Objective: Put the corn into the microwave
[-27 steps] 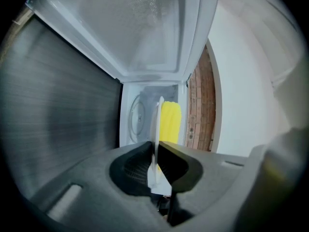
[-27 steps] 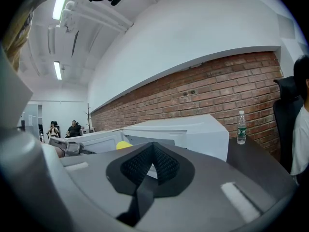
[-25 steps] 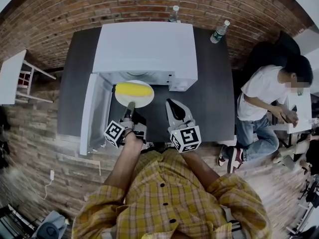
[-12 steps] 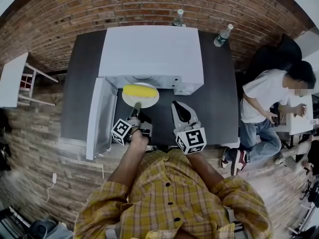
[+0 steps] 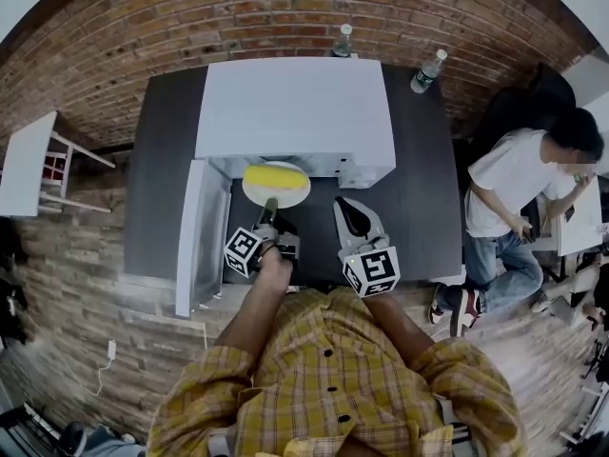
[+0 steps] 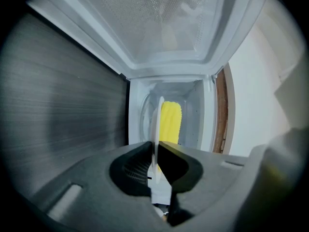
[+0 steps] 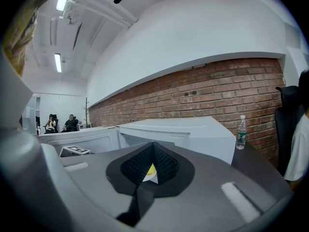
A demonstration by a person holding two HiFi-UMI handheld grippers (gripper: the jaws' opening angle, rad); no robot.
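While left gripper (image 6: pixel 155 150) pinches plate (image 6: pixel 157 120), corn (image 6: pixel 170 122) sits on it at microwave (image 5: pixel 295 103) mouth; right gripper (image 7: pixel 152 151) pressed together.

Yellow corn cob (image 5: pixel 274 174) lies on a round white plate (image 5: pixel 282 194) at the mouth of a white microwave (image 5: pixel 295 108), door (image 5: pixel 193 238) swung open.

The right hand-held gripper (image 7: pixel 152 151) has jaws together; white microwave (image 7: pixel 193 134) stands beyond.
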